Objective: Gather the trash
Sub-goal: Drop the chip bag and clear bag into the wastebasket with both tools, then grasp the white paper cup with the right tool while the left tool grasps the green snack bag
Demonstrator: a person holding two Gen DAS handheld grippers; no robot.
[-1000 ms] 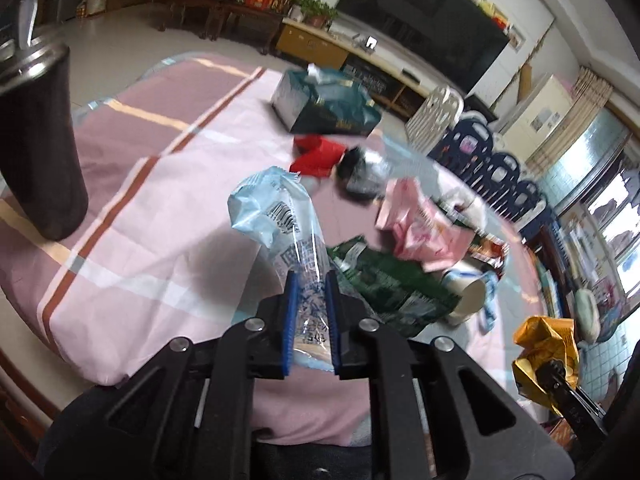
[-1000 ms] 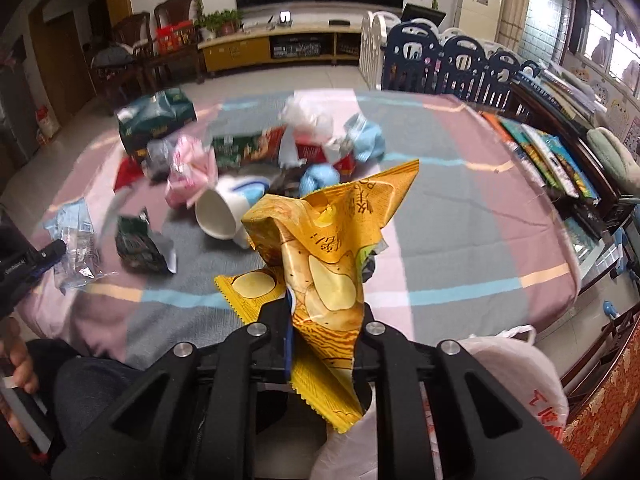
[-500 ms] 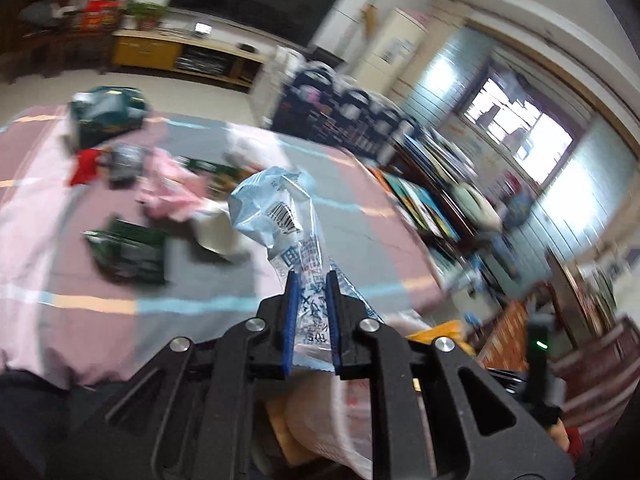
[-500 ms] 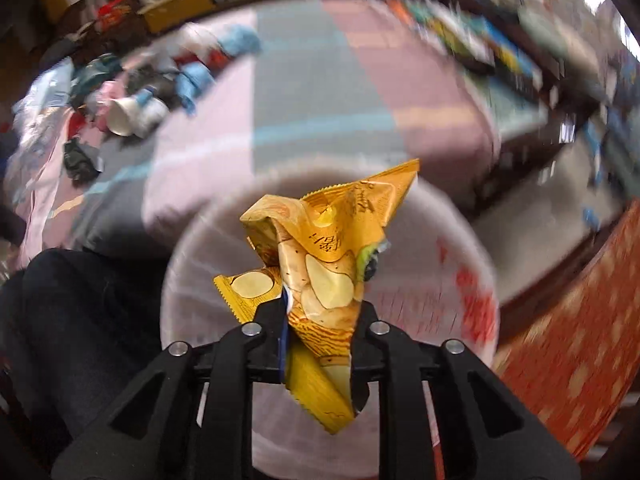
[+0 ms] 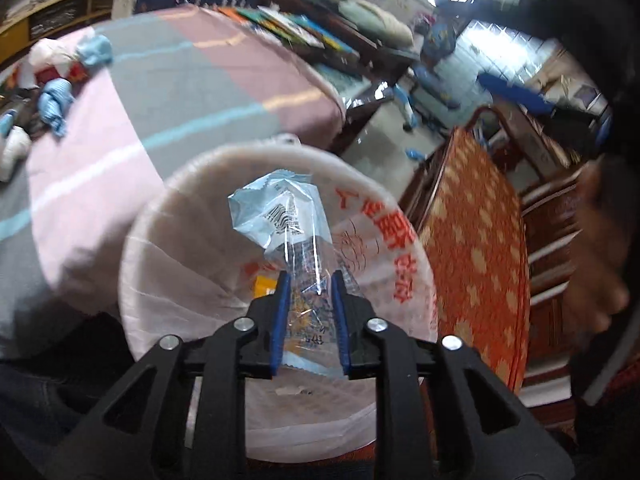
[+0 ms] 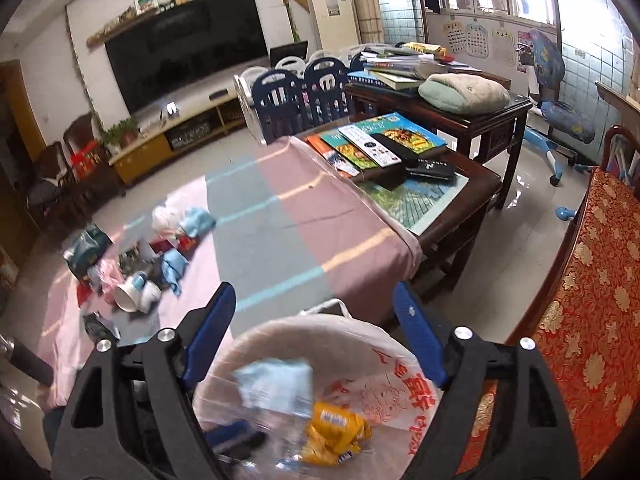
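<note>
A white plastic bag (image 5: 180, 248) with red print gapes open beside the table. My left gripper (image 5: 310, 276) hangs over its mouth, jaws opening. The light-blue clear wrapper (image 5: 276, 212) stands loose between the blue pads. In the right wrist view my right gripper (image 6: 314, 290) is above the same bag (image 6: 360, 344), its jaws opening wide with nothing between them. The yellow chip bag (image 6: 334, 432) lies inside the bag. The wrapper (image 6: 272, 384) and the left gripper (image 6: 232, 438) show there as a blur low in the picture.
The table's pink and grey striped cloth (image 6: 280, 232) carries a trash pile (image 6: 168, 264) with a tipped white cup (image 6: 132, 296) at the left. A red and gold cushioned chair (image 6: 580, 320) stands right of the bag. Books lie on a dark side table (image 6: 460, 200).
Both grippers swung from the table to above the white bag. The right one let go of the yellow chip bag, which dropped in, and lifted. The left jaws have parted around the wrapper.
</note>
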